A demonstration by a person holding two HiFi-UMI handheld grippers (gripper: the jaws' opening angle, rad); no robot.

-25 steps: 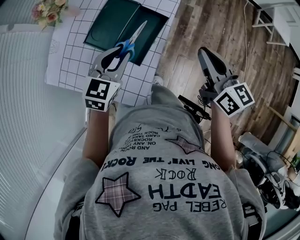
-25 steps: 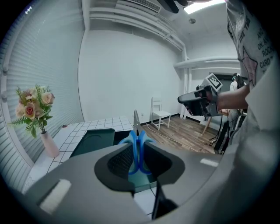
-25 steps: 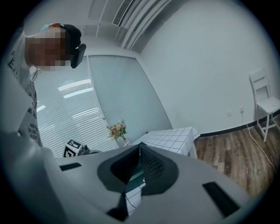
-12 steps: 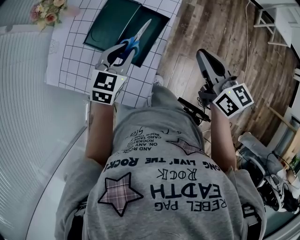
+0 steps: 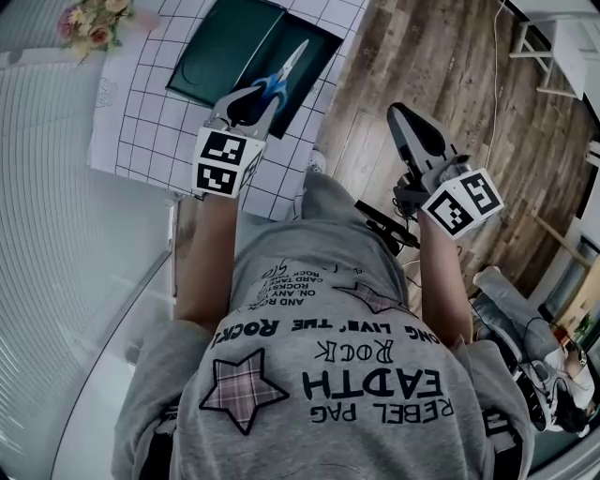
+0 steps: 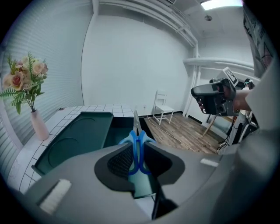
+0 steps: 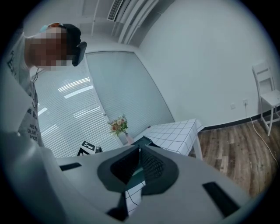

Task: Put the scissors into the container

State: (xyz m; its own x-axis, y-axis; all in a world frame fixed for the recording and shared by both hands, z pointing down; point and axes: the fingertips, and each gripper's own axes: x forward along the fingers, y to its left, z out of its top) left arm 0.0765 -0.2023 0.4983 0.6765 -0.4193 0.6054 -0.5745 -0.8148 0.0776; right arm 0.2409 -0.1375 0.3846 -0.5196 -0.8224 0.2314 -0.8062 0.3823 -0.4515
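Blue-handled scissors (image 5: 281, 75) hang over the dark green container (image 5: 211, 47), an open case on the checked table. My left gripper (image 5: 251, 98) is shut on their handles, and the blades point away from me. In the left gripper view the scissors (image 6: 137, 140) stand on edge between the pads, above the container's (image 6: 74, 140) right half. My right gripper (image 5: 405, 117) hovers over the wooden floor to the right of the table, jaws together with nothing in them. In the right gripper view its tips (image 7: 140, 151) meet.
A vase of flowers (image 5: 89, 23) stands at the table's far left corner, left of the container. The table's checked cloth (image 5: 150, 122) ends just in front of me. A white chair (image 6: 162, 109) stands by the far wall. Window blinds run along the left.
My left gripper has carried the scissors forward and a little right, further over the container. The right gripper has barely moved.
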